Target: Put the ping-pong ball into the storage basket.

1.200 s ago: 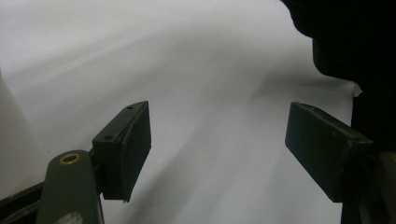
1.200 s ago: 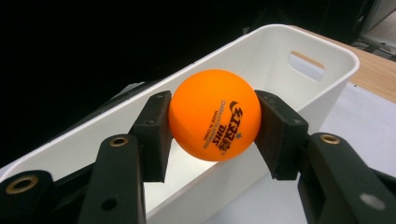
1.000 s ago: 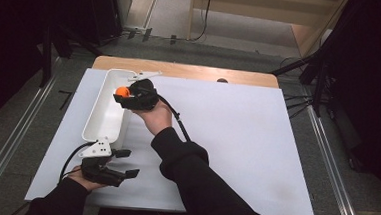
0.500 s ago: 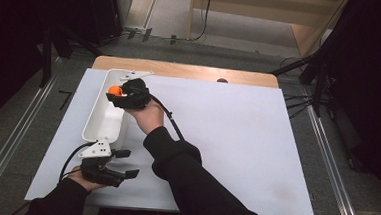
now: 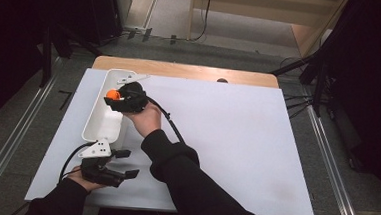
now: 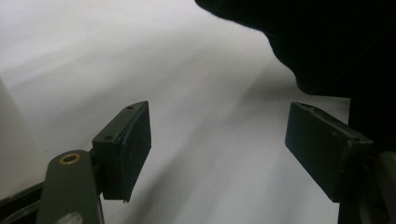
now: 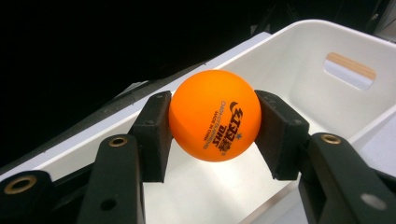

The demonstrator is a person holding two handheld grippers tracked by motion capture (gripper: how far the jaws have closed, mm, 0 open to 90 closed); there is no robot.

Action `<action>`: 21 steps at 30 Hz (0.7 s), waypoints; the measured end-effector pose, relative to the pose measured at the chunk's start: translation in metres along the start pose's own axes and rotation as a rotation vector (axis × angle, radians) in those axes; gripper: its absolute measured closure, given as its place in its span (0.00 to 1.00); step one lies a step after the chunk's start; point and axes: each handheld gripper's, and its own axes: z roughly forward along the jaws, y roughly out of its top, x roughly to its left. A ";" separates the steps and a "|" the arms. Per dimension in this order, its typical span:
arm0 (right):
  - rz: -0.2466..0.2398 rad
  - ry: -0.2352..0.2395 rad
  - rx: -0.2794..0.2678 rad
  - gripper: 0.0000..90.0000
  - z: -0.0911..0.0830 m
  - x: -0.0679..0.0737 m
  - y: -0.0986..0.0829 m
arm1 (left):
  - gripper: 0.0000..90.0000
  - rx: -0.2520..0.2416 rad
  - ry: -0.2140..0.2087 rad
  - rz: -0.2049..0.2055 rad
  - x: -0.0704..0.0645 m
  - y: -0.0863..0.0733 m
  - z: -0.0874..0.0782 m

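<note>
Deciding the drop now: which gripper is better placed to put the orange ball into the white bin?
Right. The right gripper already clamps the orange ball over the white bin. The left gripper sits open and empty on the table near the bin's near end.

One orange ping-pong ball (image 7: 215,115) is in sight, printed with dark lettering and held above the white bin (image 5: 97,117). There is one such bin, a long white plastic one with a slot handle cut into its far end wall; that makes one handle opening visible. Two grippers are present: the right gripper (image 7: 214,135) over the bin, and the left gripper (image 5: 120,163) just beside the bin's near end. Each gripper has two black jaws, four in all. Two hands hold them, one hand per gripper. One white sheet (image 5: 236,140) lies under the bin, and one wooden tabletop edge (image 5: 181,69) shows beyond the bin.
</note>
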 end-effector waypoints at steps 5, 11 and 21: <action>0.002 0.007 0.015 0.53 0.003 0.001 -0.003 | 0.26 -0.002 0.000 0.001 0.000 0.000 0.000; -0.005 0.016 0.027 0.53 0.003 0.001 -0.008 | 0.26 -0.002 0.000 0.002 0.000 0.000 0.000; 0.004 0.016 0.016 0.52 0.003 0.000 -0.011 | 0.26 -0.002 0.000 0.001 0.000 0.000 0.001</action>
